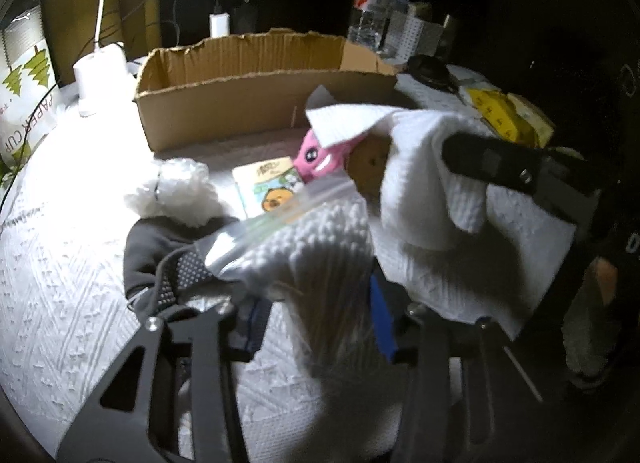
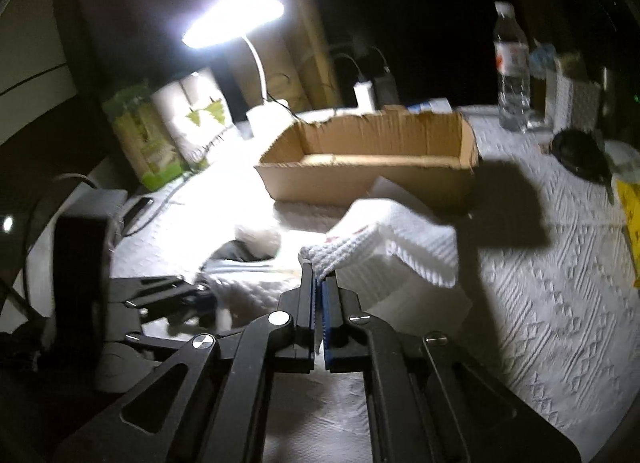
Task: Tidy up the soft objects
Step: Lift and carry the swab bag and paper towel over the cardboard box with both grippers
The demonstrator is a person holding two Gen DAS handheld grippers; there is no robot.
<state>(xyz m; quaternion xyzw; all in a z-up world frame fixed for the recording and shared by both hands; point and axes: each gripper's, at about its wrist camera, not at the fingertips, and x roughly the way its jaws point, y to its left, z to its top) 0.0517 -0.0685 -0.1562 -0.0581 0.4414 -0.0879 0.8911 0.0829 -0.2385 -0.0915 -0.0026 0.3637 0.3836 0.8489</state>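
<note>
My left gripper (image 1: 316,323) is shut on a clear zip bag of cotton swabs (image 1: 316,247) and holds it over the table. My right gripper (image 2: 320,283) is shut on a white paper towel (image 2: 392,243), lifted in front of the cardboard box (image 2: 372,167); the right gripper also shows in the left wrist view (image 1: 452,151) with the paper towel (image 1: 424,167) draped over it. On the table lie a pink plush toy (image 1: 320,155), a grey dotted sock (image 1: 160,263), a bubble-wrap wad (image 1: 176,191) and a small cartoon tissue pack (image 1: 268,187).
The open cardboard box (image 1: 224,111) stands at the back. A lit desk lamp (image 2: 236,19), paper-cup packs (image 2: 192,119), a water bottle (image 1: 372,3), a black round object (image 1: 430,69) and a yellow packet (image 1: 500,115) ring the white textured tablecloth (image 1: 64,263).
</note>
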